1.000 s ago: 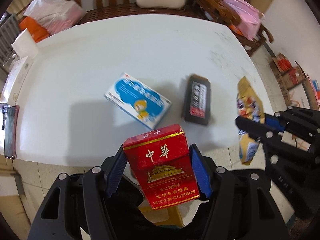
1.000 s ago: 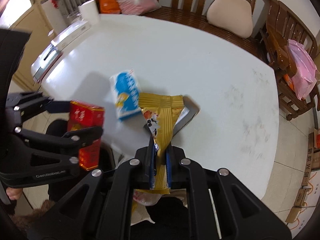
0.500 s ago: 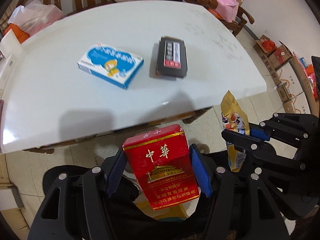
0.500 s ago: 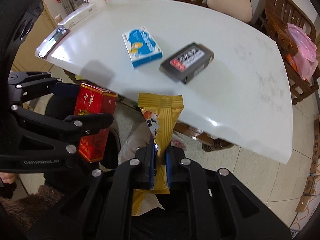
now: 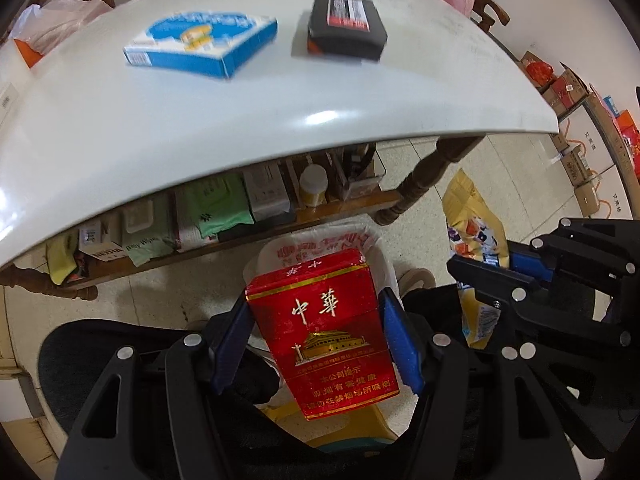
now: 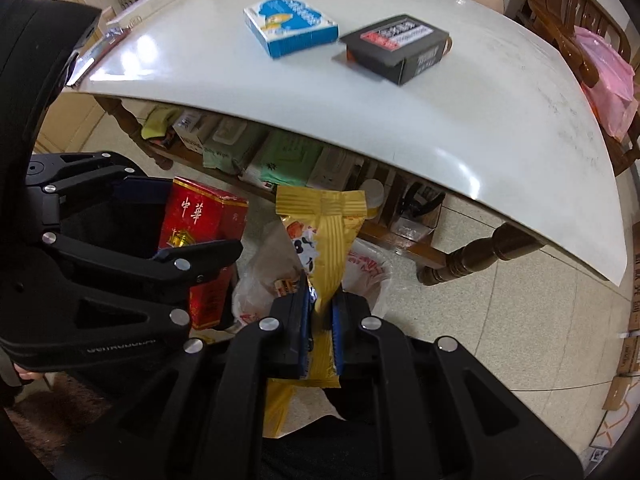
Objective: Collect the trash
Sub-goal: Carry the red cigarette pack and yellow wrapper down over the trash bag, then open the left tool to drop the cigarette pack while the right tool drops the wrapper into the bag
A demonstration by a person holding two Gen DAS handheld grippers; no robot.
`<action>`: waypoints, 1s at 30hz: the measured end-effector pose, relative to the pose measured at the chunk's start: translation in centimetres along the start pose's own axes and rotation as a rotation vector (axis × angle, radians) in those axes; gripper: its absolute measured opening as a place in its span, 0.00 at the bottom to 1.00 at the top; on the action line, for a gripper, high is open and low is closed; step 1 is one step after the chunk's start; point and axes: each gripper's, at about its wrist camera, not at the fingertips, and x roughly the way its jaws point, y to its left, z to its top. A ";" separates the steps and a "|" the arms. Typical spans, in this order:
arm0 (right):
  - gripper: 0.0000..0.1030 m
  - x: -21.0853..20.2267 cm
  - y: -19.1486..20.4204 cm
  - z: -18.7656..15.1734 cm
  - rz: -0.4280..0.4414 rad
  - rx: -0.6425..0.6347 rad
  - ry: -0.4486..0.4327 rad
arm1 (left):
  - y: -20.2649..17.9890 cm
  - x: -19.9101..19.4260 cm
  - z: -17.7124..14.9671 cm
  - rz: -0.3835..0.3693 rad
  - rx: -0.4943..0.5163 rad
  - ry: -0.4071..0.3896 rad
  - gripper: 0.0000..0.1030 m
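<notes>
two boxes on the white table (image 5: 120,128): one blue box (image 5: 200,44), one black box (image 5: 346,26). one red cigarette pack (image 5: 324,336) and one yellow snack wrapper (image 6: 326,248), each in a gripper.

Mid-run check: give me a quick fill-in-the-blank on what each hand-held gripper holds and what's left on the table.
1. The left hand-held gripper is shut on a ____ cigarette pack.
2. The right hand-held gripper pinches a ____ foil snack wrapper.
3. On the white table, a blue-and-white carton lies beside a ____ box.
4. Below both hangs a white plastic ____.

Missing: red; yellow; black; bag
</notes>
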 end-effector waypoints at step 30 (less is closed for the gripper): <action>0.10 14.9 -2.0 -3.9 0.011 0.133 0.130 | 2.6 14.5 -1.5 -0.018 -0.037 0.189 0.59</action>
